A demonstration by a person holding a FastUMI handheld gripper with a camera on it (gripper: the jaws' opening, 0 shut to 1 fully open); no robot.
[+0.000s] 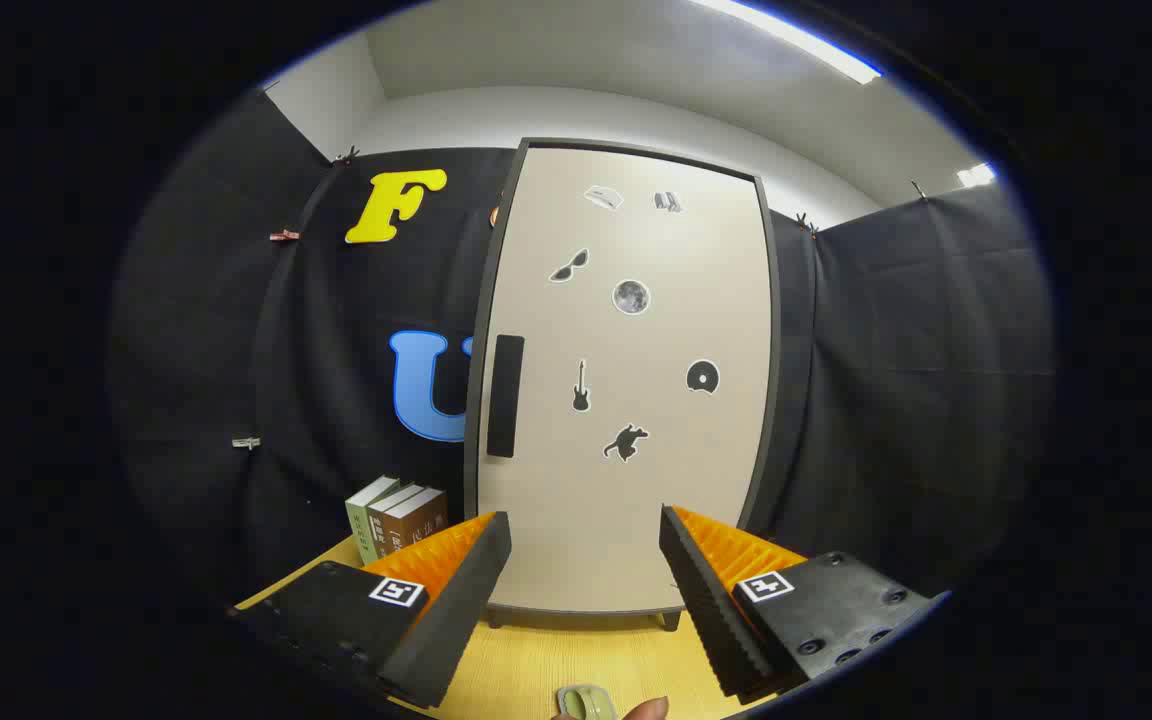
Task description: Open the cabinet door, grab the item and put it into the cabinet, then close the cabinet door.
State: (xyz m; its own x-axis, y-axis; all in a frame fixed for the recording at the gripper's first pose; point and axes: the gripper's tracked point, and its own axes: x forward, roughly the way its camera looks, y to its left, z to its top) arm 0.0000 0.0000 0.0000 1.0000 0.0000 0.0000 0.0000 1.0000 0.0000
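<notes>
The orange-and-black gripper [584,565] is wide open and holds nothing. A small pale green item [587,703] lies on the yellow wooden table [526,665], near between the fingers. Far beyond stands the closed beige cabinet door [626,380]; its black handle [505,396] is at the left.

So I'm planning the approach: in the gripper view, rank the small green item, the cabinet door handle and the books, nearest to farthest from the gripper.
Gripper open, holding nothing.
1. Green item: on the table, below between the fingers.
2. Books: beyond the left finger, beside the cabinet.
3. Door handle: ahead, on the door's left edge. Books versus handle is close.
</notes>
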